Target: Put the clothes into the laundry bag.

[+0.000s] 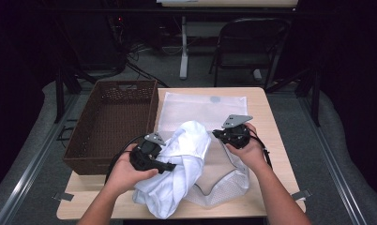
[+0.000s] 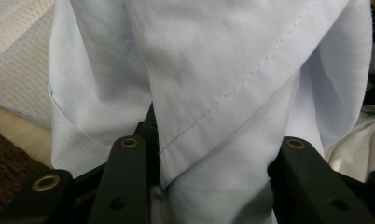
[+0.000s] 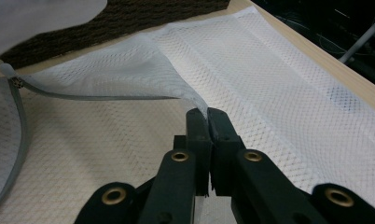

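Two grippers work one job at the table (image 1: 266, 101): the left gripper (image 2: 209, 154) clamps a bunched white shirt (image 1: 186, 159), held over the mouth of a mesh bag (image 3: 269, 84) beside a brown basket (image 1: 107, 126). The right gripper (image 3: 208, 122) pinches the bag's lifted rim. Both cloths look light, limp and slippery; likely best to grip thick folds of the shirt, and the bag by its zipper (image 3: 17, 116) edge.

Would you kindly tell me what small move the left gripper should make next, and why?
Probably ease the bundled white cloth garment toward the mouth of the white mesh laundry bag. The left gripper grips the cloth between its jaws, while the right gripper pinches the bag's upper layer and lifts it, holding the opening up.
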A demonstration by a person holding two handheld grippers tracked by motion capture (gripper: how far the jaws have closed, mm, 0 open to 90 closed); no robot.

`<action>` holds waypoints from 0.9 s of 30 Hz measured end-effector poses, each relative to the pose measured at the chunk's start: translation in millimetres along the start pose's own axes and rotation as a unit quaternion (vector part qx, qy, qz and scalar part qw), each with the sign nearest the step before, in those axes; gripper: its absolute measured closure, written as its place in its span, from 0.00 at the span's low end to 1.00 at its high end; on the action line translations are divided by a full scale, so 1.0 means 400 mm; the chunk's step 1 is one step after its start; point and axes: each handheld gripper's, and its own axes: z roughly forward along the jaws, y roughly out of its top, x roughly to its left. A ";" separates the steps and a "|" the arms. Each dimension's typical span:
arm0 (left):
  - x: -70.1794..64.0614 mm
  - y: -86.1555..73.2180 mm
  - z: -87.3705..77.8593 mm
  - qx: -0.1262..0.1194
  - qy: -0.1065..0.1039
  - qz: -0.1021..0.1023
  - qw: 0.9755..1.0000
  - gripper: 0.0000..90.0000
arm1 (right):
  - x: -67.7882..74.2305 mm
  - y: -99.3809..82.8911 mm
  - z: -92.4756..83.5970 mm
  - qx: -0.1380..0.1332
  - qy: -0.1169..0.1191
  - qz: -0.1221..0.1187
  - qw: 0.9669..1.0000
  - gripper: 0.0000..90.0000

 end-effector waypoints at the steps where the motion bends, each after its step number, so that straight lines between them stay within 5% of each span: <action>1: -0.002 -0.001 0.003 0.002 -0.001 0.003 1.000 0.68 | 0.000 0.000 0.000 -0.001 0.000 0.000 1.000 0.98; 14: -0.017 -0.012 0.039 0.025 -0.006 0.043 0.999 0.69 | 0.009 0.009 -0.006 -0.008 -0.002 -0.001 1.000 0.98; 27: -0.018 -0.024 0.081 0.047 -0.014 0.049 0.998 0.69 | 0.023 0.025 -0.020 -0.019 0.003 0.002 1.000 0.98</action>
